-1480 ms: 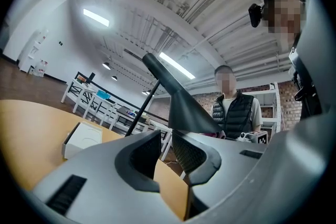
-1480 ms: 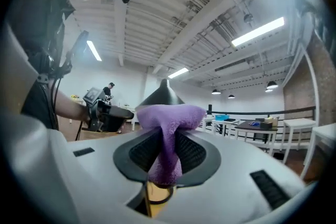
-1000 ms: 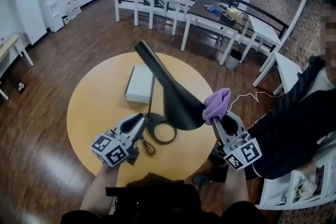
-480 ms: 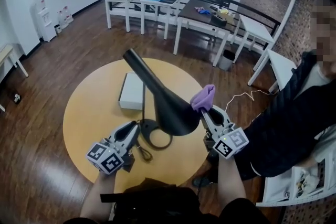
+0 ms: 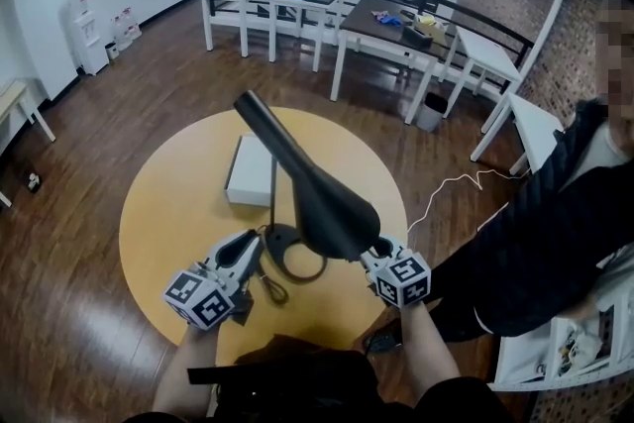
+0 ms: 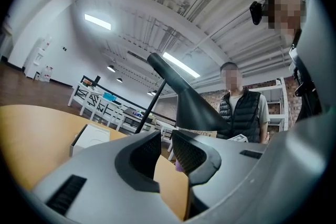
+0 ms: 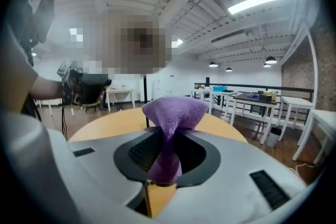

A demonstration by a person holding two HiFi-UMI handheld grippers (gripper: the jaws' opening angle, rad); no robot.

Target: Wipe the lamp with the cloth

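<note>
The matte black desk lamp (image 5: 322, 203) with its long cone shade stands mid-frame on the round wooden desk (image 5: 168, 213). It looks rigid but top-heavy on its thin stem and ring base, so I'd steady it low, where the left hand-held gripper (image 5: 250, 248) sits with its jaws pressed together on nothing I can see. The right hand-held gripper (image 7: 165, 152) pinches the soft, floppy purple fleece cloth (image 7: 170, 113) and reaches under the shade's rim, lower right of centre. The desk edge is close below both grippers and a white box (image 5: 253, 171) lies behind the stem, so open room lies to the left.
</note>
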